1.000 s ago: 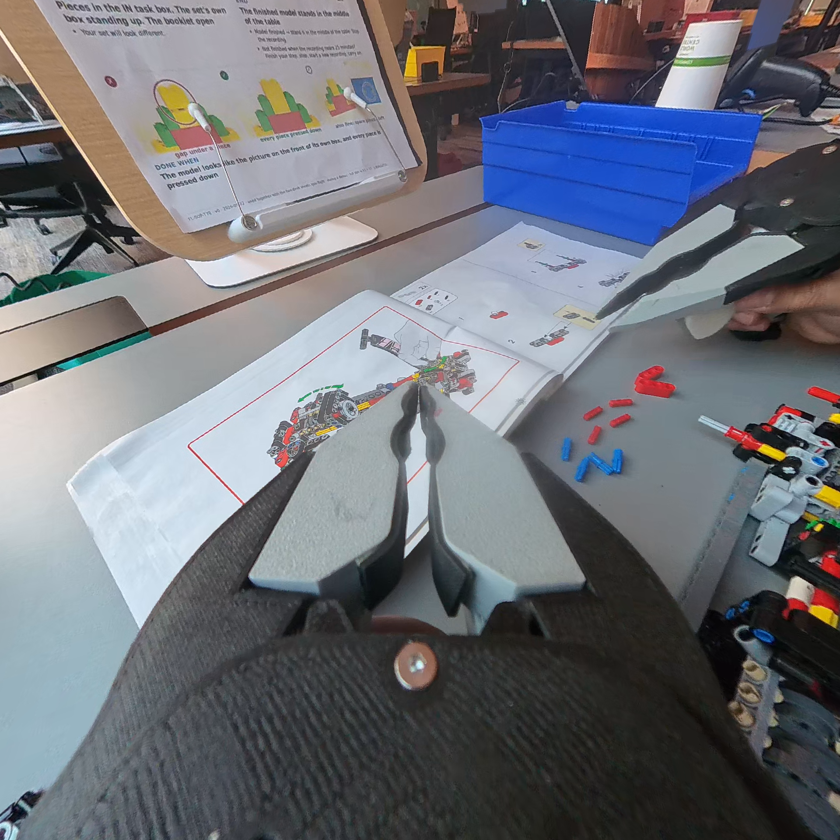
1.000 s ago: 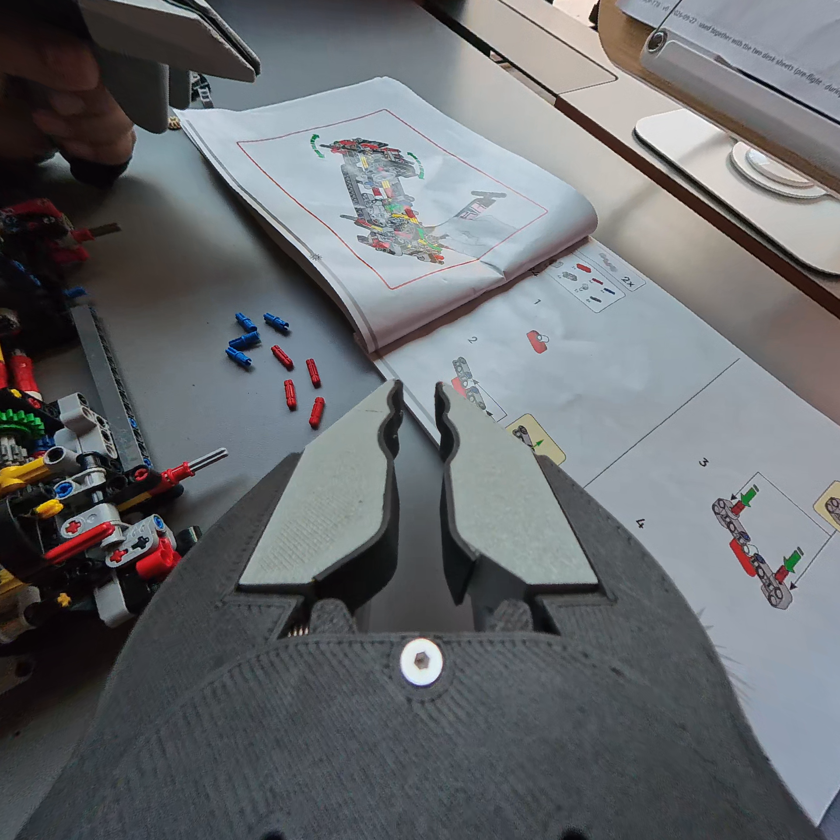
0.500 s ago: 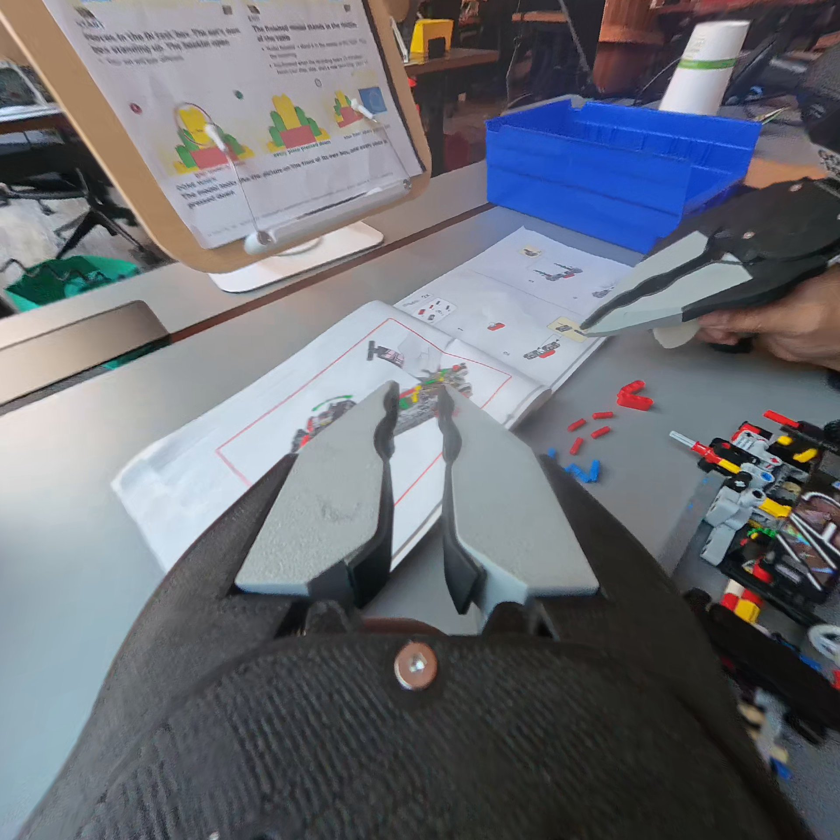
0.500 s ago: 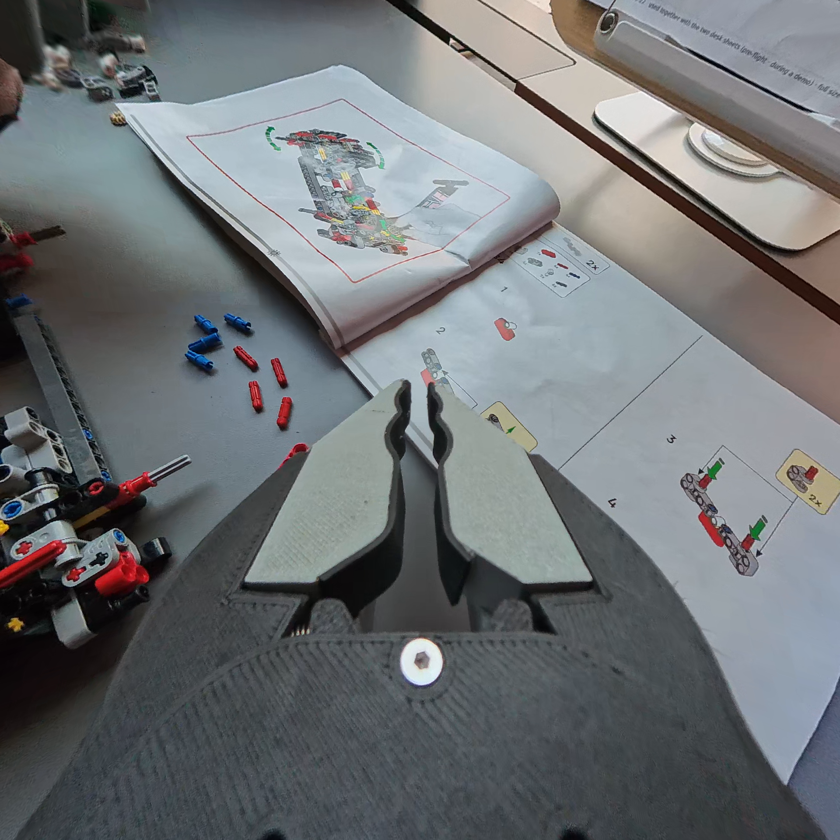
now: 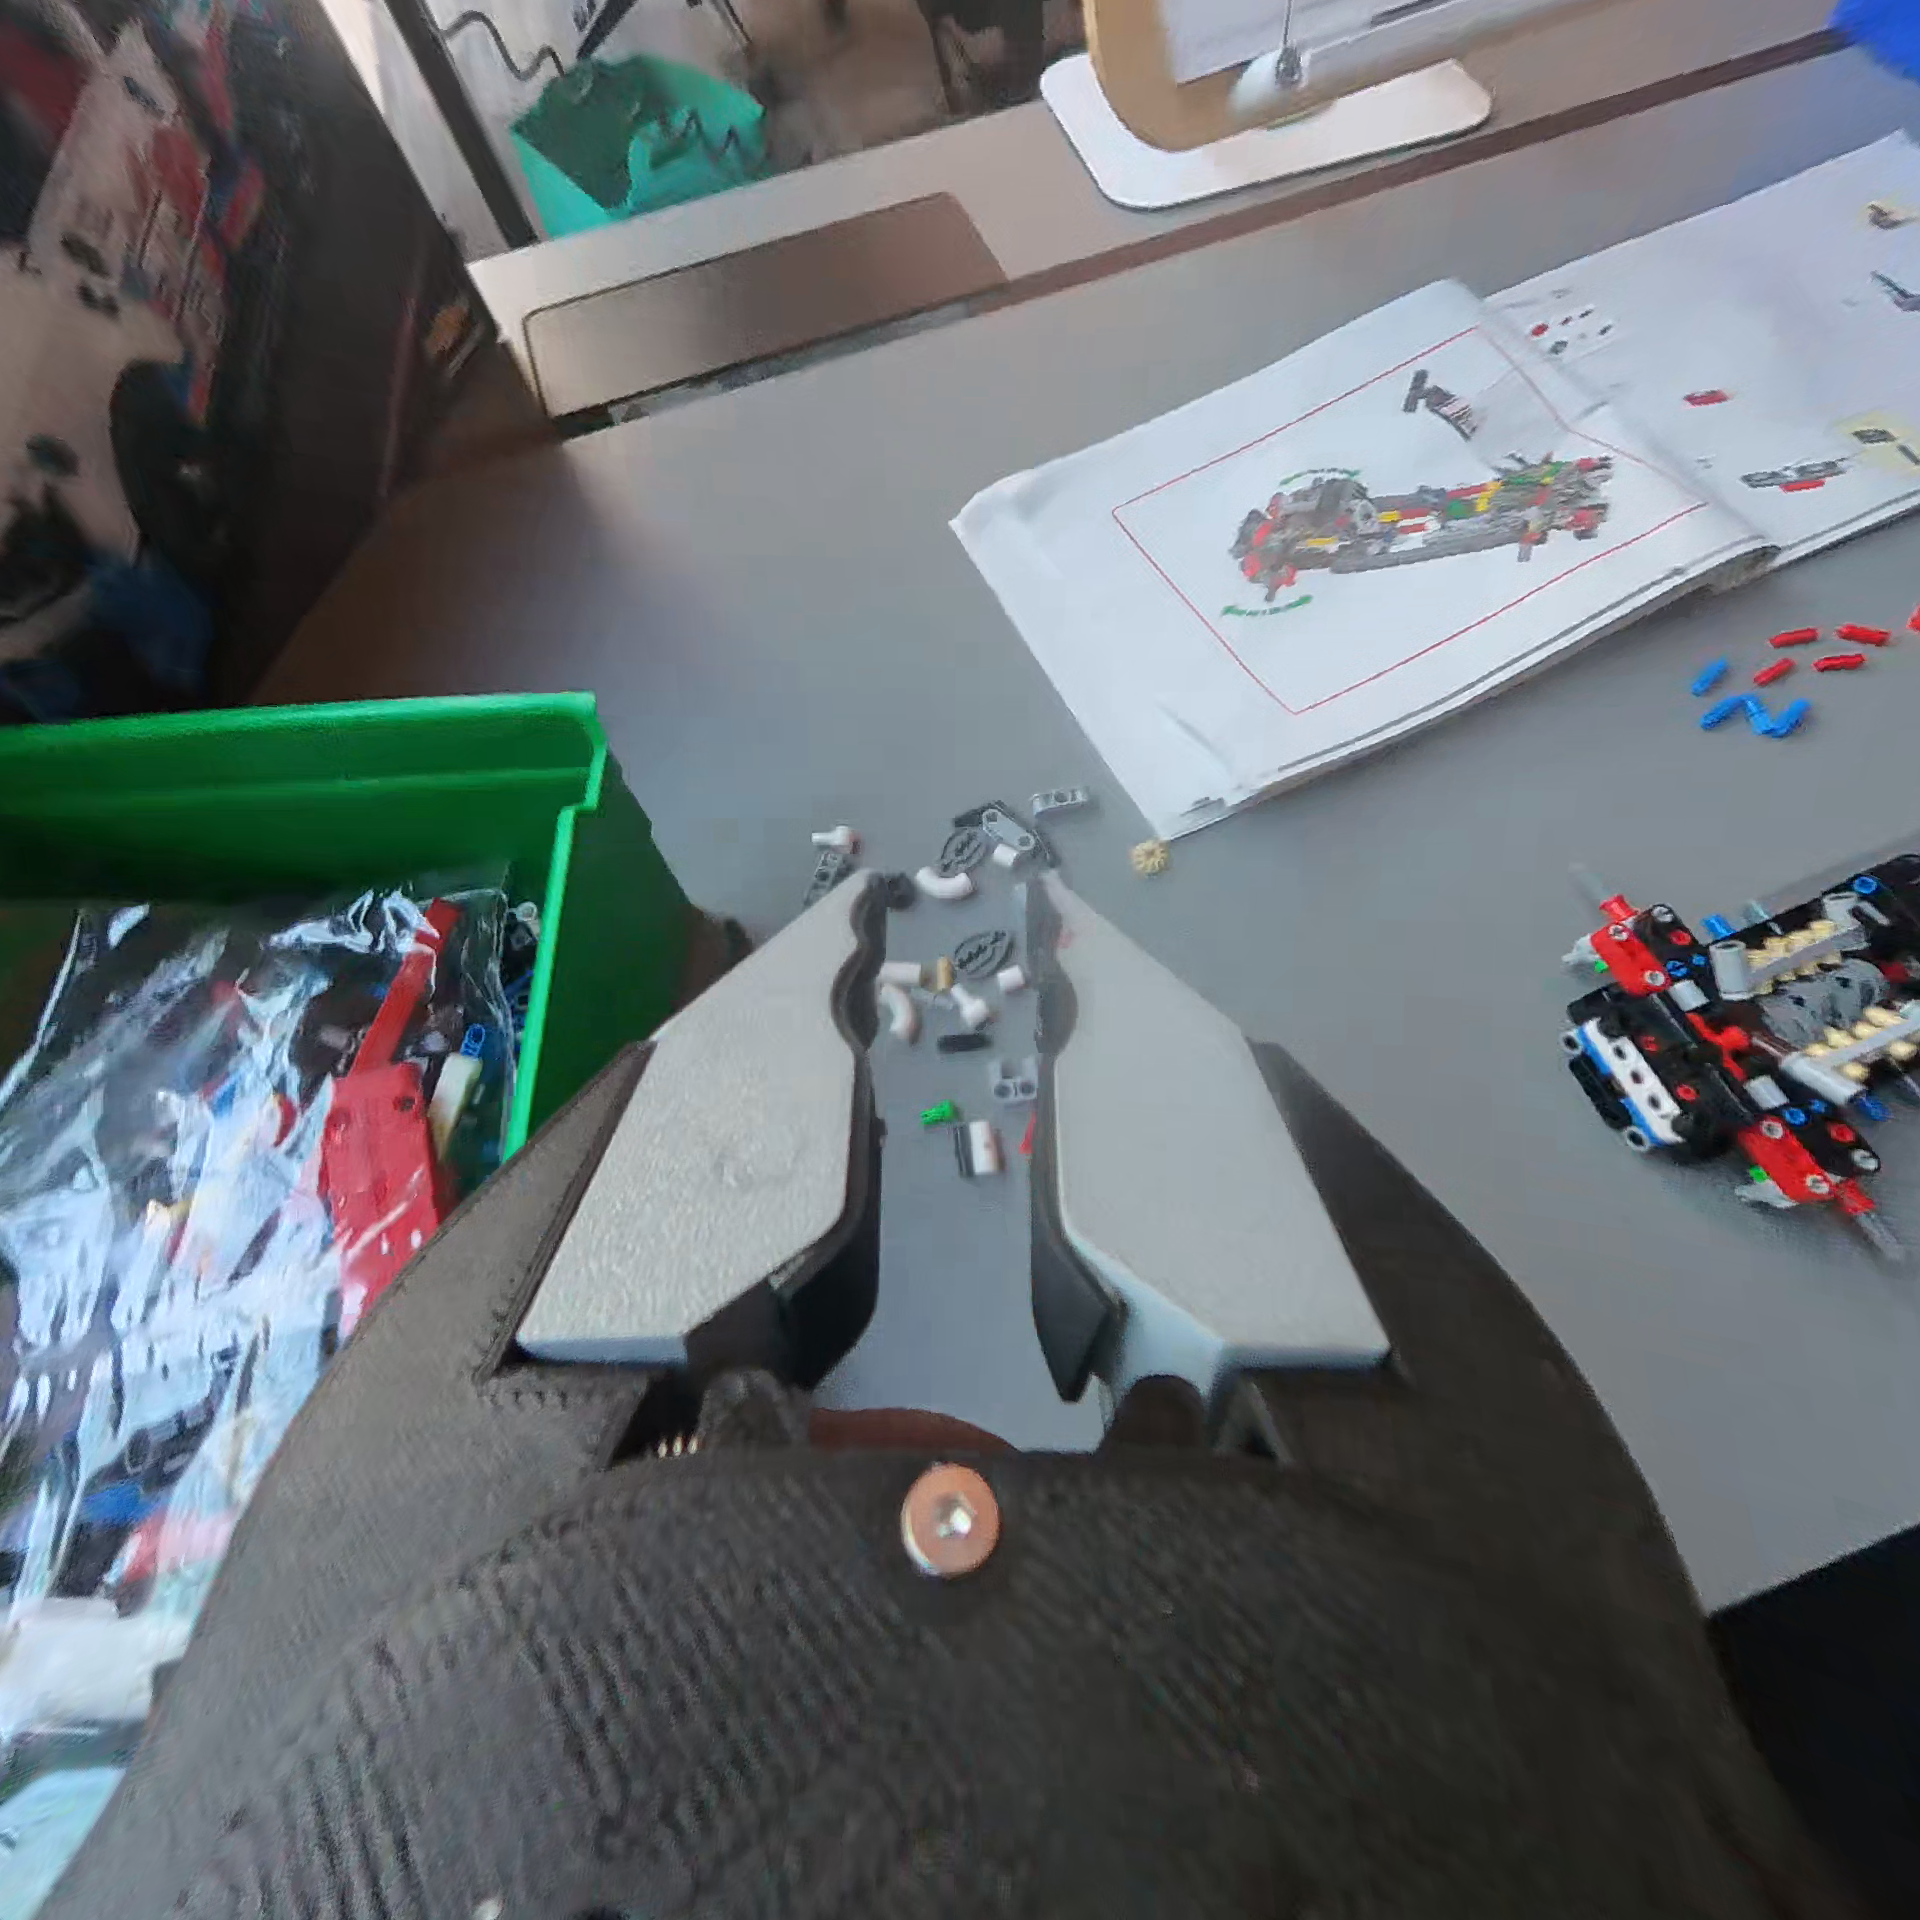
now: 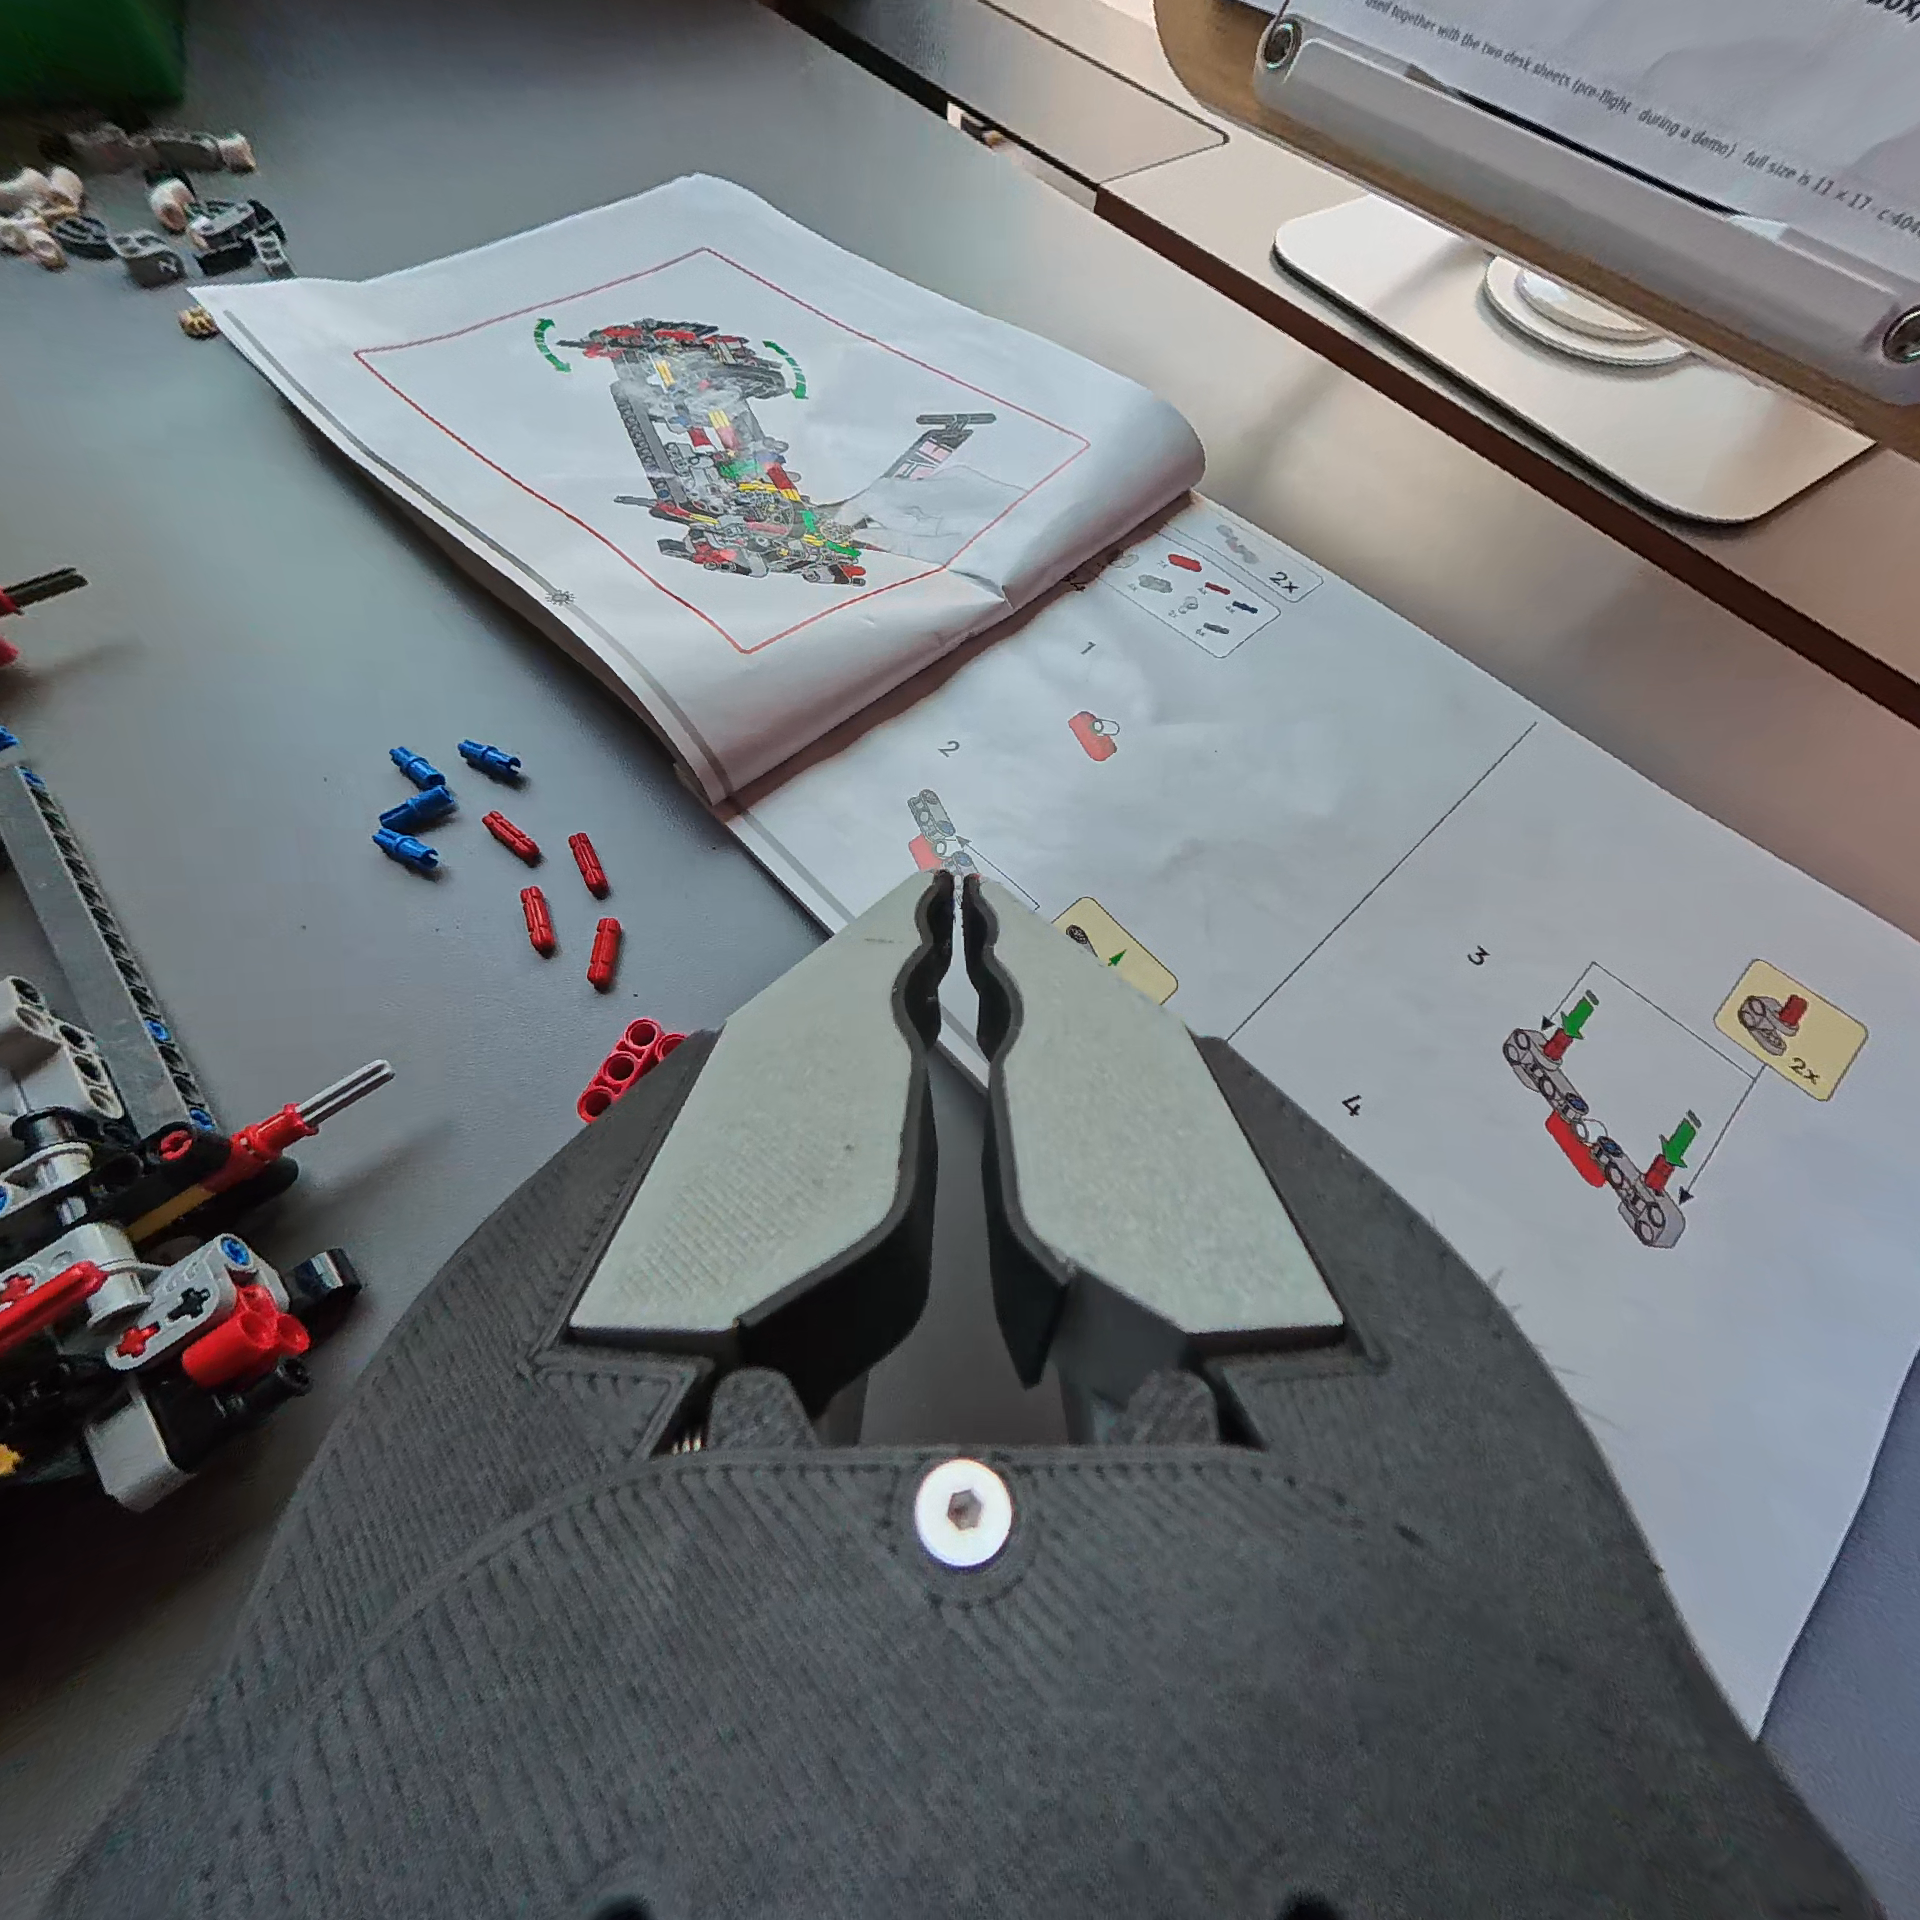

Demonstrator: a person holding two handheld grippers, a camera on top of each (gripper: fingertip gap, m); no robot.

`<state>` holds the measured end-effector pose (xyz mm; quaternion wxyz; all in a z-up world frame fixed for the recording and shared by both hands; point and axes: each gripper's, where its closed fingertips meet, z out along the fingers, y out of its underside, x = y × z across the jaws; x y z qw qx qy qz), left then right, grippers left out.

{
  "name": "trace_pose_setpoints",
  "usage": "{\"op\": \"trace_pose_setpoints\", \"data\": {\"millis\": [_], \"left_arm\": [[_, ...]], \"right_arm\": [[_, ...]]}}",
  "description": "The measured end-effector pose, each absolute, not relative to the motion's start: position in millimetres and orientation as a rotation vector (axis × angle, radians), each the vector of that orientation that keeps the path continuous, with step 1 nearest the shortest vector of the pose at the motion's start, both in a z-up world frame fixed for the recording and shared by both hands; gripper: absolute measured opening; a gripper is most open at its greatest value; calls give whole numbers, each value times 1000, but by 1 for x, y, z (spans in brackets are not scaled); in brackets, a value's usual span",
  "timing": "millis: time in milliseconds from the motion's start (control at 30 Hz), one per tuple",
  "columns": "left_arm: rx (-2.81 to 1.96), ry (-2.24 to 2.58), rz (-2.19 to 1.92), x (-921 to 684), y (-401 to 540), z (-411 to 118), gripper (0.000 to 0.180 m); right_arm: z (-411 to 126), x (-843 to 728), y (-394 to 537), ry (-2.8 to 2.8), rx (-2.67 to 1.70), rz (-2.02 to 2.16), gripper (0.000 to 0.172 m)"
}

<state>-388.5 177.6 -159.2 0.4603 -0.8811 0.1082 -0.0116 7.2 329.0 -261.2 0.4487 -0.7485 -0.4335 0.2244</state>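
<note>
Booklet [image 6: 1299, 831] pages bear step numbers and diagrams.

Printed in black on the white right-hand page of the open instruction booklet [image 6: 1351, 831], lying on the bench [image 6: 260, 623] just past the closed tips of the right gripper [image 6: 956, 883]: single step numerals beside small coloured assembly drawings. Also quantity marks in a parts box near the fold and in yellow call-out boxes. On the white sheet [image 6: 1714, 94] clipped to the wooden stand [image 6: 1226, 62], lines of small black printed text, partly cut off by the edge. Embossed lettering on two dark oval pieces [image 5: 980, 951] among the loose parts in the left wrist view, too blurred to make out.
</note>
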Motion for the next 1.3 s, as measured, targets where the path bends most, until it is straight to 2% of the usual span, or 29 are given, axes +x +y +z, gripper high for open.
{"op": "trace_pose_setpoints", "data": {"millis": [200, 433, 667, 1033, 1300], "left_arm": [[-2146, 257, -119, -377, 179, -164, 22], [-2321, 322, -143, -354, 202, -240, 21], [-2373, 290, -17, -357, 223, -275, 23], [-2403, 282, -8, -354, 231, -288, 24], [-2405, 302, -8, -355, 230, -289, 15]], "right_arm": [[-260, 8, 330, -1054, -1858, 582, 0], [-259, 8, 330, -1053, -1854, 579, 0], [-261, 6, 328, -1073, -1859, 583, 0], [-263, 4, 327, -1093, -1857, 582, 0], [-263, 4, 327, -1094, -1858, 589, 0]]}}
